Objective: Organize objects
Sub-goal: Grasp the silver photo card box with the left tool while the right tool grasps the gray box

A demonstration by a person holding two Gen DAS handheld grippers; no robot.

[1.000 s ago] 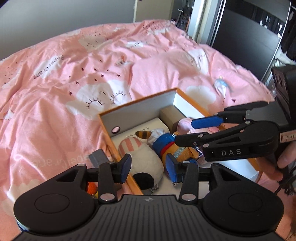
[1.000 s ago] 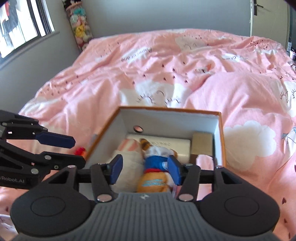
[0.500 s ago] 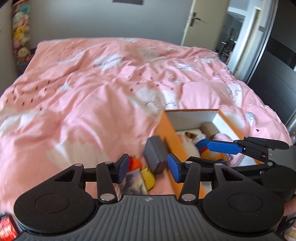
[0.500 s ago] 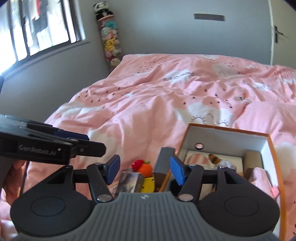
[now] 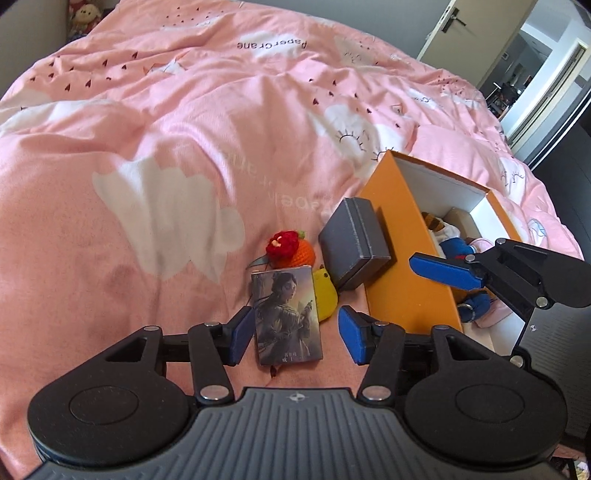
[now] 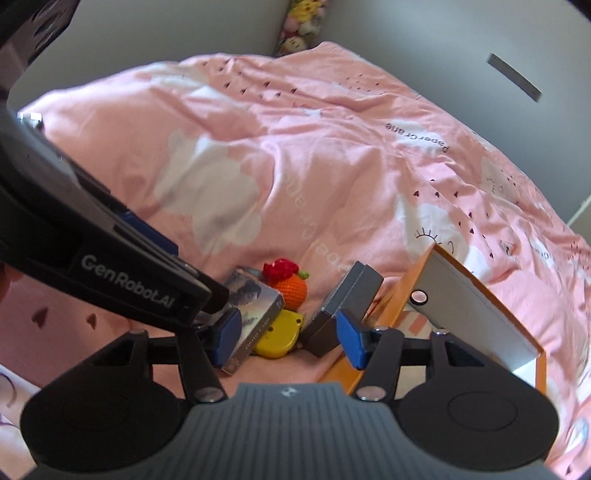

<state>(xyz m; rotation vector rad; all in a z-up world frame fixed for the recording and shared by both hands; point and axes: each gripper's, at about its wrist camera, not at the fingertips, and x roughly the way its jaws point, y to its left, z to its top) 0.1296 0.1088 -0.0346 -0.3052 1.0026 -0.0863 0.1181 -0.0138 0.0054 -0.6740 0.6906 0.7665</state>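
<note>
A picture card box (image 5: 288, 314) lies flat on the pink duvet between the fingers of my left gripper (image 5: 295, 334). Its jaws are opening and the pads do not press the card box. Behind it sit a crocheted orange with a red flower (image 5: 291, 251), a yellow toy (image 5: 325, 295) and a grey case (image 5: 354, 243) leaning on the orange storage box (image 5: 402, 258). Plush toys (image 5: 450, 236) lie inside that box. My right gripper (image 6: 288, 338) hovers over the yellow toy (image 6: 280, 334) and the grey case (image 6: 351, 291); its jaws are closing and grip nothing.
The pink duvet (image 5: 184, 147) spreads wide to the left and behind the items. A column of plush toys (image 6: 299, 22) stands in the far corner. A door (image 5: 443, 26) and a dark wardrobe lie beyond the bed at right.
Both grippers swung left from over the box's inside to the loose items beside it. The left jaws widened around the card box; the right jaws narrowed.
</note>
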